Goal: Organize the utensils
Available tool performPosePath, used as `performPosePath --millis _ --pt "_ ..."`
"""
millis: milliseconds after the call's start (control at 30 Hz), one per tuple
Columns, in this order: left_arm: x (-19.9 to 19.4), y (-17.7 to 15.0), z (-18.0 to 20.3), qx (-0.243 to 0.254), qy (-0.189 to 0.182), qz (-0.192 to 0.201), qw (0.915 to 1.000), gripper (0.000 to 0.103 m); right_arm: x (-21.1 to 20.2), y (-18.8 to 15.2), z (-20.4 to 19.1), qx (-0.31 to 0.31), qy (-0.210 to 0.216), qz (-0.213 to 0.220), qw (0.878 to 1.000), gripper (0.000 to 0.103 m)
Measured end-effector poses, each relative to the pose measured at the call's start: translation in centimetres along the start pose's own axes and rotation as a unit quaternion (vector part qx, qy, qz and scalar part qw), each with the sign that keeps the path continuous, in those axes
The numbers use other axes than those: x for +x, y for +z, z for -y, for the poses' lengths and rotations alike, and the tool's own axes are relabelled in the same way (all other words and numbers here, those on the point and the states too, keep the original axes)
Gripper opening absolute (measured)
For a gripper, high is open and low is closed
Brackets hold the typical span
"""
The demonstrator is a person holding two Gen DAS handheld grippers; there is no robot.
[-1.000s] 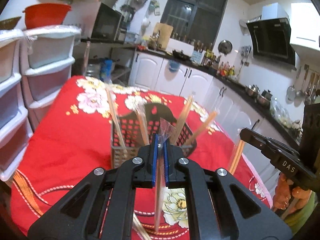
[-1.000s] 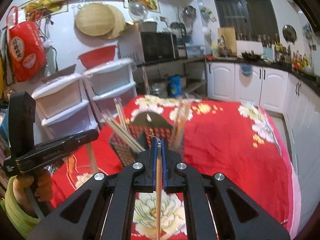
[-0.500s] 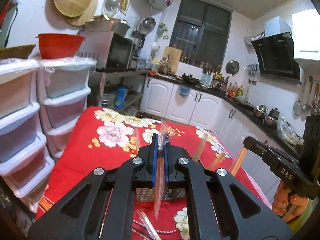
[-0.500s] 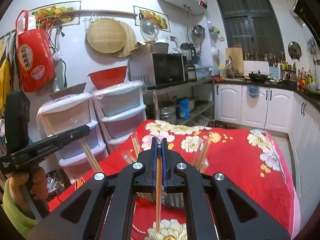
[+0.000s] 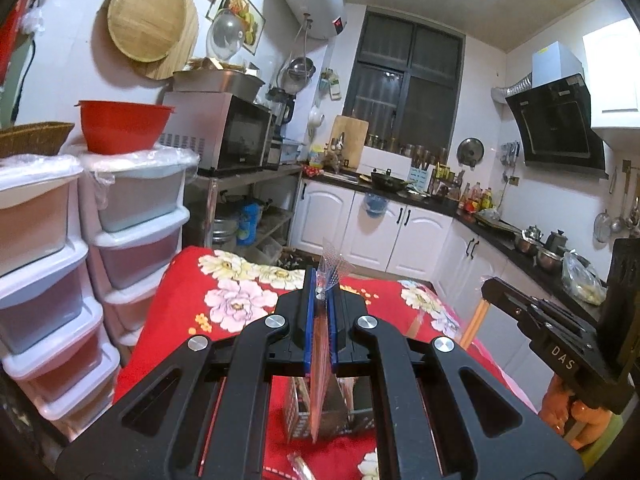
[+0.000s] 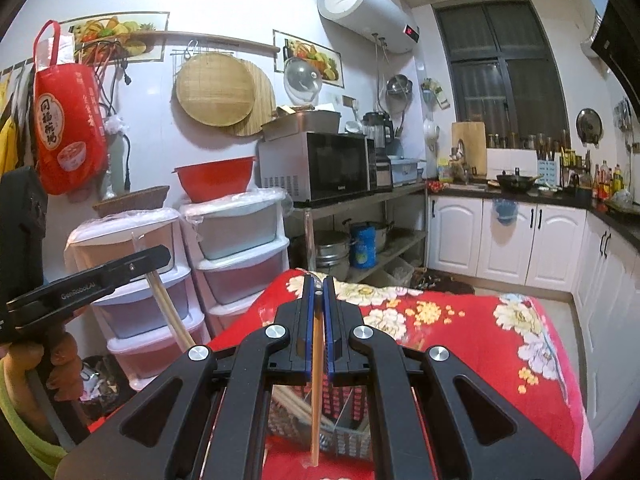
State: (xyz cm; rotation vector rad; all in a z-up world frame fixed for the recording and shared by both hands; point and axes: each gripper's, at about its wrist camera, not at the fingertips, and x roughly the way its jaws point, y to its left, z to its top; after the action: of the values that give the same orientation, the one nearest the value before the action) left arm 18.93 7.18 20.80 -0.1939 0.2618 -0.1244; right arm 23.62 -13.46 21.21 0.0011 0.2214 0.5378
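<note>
The left hand-held gripper (image 5: 320,312) is clamped narrow on a pair of chopsticks in a clear plastic sleeve (image 5: 321,360); the crinkled sleeve end sticks up above its blue pads (image 5: 307,320), and the rest hangs down below them. Directly beneath and just ahead of this hand-held gripper stands the perforated utensil basket (image 5: 298,416) on the desk with its red floral cloth (image 5: 224,304). The right hand-held gripper (image 6: 319,320) is likewise closed tight on a pair of wooden chopsticks (image 6: 315,400), which hang nearly upright from between its pads, their lower tips in front of the same utensil basket (image 6: 344,436) below it. In the right wrist view, the left hand-held gripper appears off to the left, its chopsticks slanting down from the jaws. In the left wrist view, the right one shows off to the right, held by a hand in an orange glove (image 5: 560,408)
</note>
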Motion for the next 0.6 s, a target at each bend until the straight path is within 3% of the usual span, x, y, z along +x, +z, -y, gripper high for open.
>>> performPosePath --millis 600 --pt "3.8 1.8 0.4 0.0 0.007 0.008 0.9999 0.001 2.8 2.1 0.5 -0.007 -0.01 0.035 0.999 0.004"
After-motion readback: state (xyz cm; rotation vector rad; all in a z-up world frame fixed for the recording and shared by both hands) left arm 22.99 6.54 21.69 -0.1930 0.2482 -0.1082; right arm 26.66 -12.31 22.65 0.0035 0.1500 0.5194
